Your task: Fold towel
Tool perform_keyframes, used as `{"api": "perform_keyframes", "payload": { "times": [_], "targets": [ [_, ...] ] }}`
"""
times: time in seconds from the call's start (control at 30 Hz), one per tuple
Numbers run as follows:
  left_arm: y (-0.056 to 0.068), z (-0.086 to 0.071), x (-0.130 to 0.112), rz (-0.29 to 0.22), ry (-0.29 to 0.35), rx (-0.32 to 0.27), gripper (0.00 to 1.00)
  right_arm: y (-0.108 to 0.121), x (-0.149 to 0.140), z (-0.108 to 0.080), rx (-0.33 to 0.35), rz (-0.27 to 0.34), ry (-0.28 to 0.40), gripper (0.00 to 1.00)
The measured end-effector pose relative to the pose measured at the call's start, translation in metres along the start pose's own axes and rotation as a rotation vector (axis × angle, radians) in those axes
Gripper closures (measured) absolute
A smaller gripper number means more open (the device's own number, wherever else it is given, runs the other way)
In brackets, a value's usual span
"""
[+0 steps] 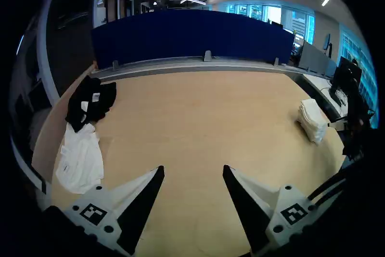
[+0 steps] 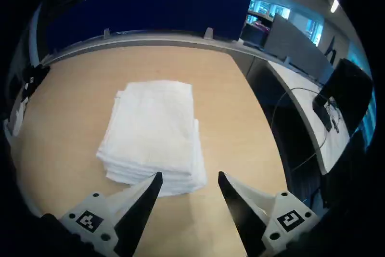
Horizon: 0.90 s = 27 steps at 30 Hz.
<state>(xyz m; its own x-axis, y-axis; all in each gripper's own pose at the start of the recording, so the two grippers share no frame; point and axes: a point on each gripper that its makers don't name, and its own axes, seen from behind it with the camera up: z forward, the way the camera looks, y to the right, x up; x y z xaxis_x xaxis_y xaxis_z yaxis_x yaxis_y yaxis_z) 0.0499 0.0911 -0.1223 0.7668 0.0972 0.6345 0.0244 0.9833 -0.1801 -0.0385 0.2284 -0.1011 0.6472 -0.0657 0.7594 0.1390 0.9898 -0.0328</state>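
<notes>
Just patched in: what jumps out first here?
In the right gripper view, a stack of folded white towels sits on the light wooden table, just ahead of the open right gripper. In the left gripper view, a crumpled black cloth and a white cloth lie near the table's left edge, beyond the open left gripper.

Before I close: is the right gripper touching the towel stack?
Cannot tell. In the right gripper view, one fingertip of the open right gripper overlaps the towel stack at its near edge; whether it rests there or hovers above is unclear.
</notes>
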Motion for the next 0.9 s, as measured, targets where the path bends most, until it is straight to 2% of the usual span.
{"api": "perform_keyframes", "payload": {
  "times": [0.27, 0.57, 0.77, 0.9],
  "targets": [
    [-0.005, 0.002, 0.007, -0.01, 0.02, -0.002, 0.1, -0.013, 0.032, -0.017, -0.009, -0.002, 0.119, 0.06],
    [-0.006, 0.003, 0.013, -0.012, 0.037, -0.005, 0.1, -0.043, 0.09, -0.051, 0.013, 0.031, 0.326, 0.06],
    [-0.007, 0.003, 0.018, -0.009, 0.05, -0.007, 0.1, -0.058, 0.129, -0.081, 0.02, 0.086, 0.488, 0.06],
    [-0.009, 0.004, 0.023, -0.012, 0.065, -0.005, 0.1, -0.06, 0.146, -0.093, 0.012, 0.15, 0.558, 0.06]
  ]
}}
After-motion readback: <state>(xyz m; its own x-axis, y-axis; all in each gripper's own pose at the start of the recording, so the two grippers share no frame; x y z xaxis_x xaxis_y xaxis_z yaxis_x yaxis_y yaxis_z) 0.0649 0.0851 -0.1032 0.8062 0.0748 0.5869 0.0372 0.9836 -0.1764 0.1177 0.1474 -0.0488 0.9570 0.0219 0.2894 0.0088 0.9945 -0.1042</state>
